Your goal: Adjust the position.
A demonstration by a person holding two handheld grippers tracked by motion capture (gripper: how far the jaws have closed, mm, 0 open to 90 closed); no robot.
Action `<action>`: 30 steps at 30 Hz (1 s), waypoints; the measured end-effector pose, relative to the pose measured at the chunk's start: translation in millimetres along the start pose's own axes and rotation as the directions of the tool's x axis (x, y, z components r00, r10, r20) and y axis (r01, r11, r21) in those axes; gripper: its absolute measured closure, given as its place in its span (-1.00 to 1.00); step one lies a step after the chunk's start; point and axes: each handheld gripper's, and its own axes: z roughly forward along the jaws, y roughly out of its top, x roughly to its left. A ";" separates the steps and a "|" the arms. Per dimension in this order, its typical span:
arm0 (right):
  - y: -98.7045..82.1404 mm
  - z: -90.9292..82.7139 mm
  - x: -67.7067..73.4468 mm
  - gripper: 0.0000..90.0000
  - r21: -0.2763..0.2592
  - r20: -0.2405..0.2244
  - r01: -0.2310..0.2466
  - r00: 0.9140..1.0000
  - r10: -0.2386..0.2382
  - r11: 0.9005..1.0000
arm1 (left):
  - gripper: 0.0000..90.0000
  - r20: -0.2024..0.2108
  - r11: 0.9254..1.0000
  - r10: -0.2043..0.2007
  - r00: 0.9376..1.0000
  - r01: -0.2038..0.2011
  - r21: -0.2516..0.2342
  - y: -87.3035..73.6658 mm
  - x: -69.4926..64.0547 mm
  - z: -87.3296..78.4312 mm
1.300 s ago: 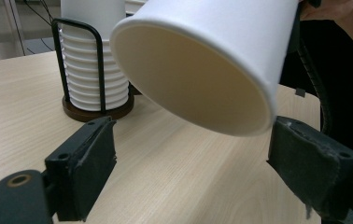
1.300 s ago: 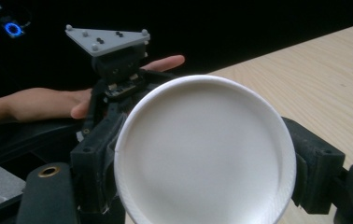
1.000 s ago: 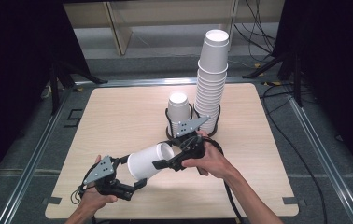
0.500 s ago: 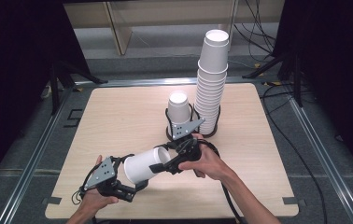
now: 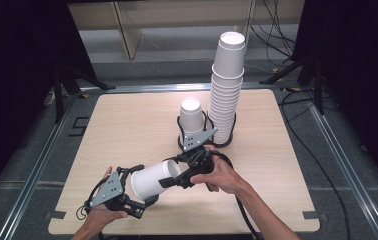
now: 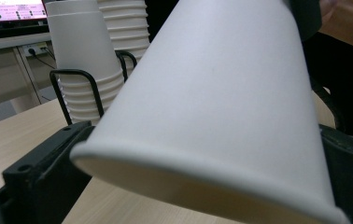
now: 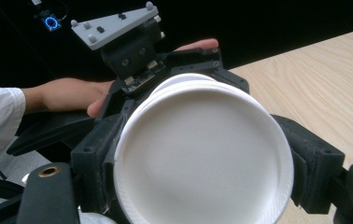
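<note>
A white paper cup (image 5: 152, 179) lies on its side in the air above the near edge of the table (image 5: 127, 130), at about 6 o'clock in the high view; the left gripper (image 5: 138, 197) has its jaws clenched on the wide rim end, and the right gripper (image 5: 169, 180) grasps the narrow base end, its black jaws flanking the cup's round bottom in the right gripper view; the cup looks doubled there, a second rim showing just behind the first, so I judge two nested cups are being pulled apart; the chief risk is crushing, since thin paper walls buckle if either pair of jaws squeezes harder than it needs to; a crooked pull could jam the cups tighter or tear a rim; if the grip at the base slips, that hand could jerk back toward 1 o'clock, where the tall stack (image 5: 227, 90) of cups leans in its black wire holder (image 5: 229, 135), with a shorter stack (image 5: 191, 117) just beside it at 12 o'clock; a knock there would topple them across the table.
</note>
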 end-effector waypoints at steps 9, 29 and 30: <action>-0.8 -1.7 -2.0 -0.45 -0.011 -0.002 -0.006 1.000 0.006 1.000 | -0.90 0.037 0.999 -0.042 0.998 0.041 0.020 -1.0 2.4 0.5; -1.2 -4.8 -2.8 -0.45 -0.025 -0.023 -0.020 1.000 0.019 0.999 | -0.78 0.073 0.994 -0.084 0.994 0.079 0.070 0.8 3.4 0.3; -1.9 -4.2 -4.0 -0.45 -0.029 -0.020 -0.011 1.000 0.010 1.000 | -0.78 0.073 0.994 -0.085 0.994 0.079 0.072 0.9 3.4 0.4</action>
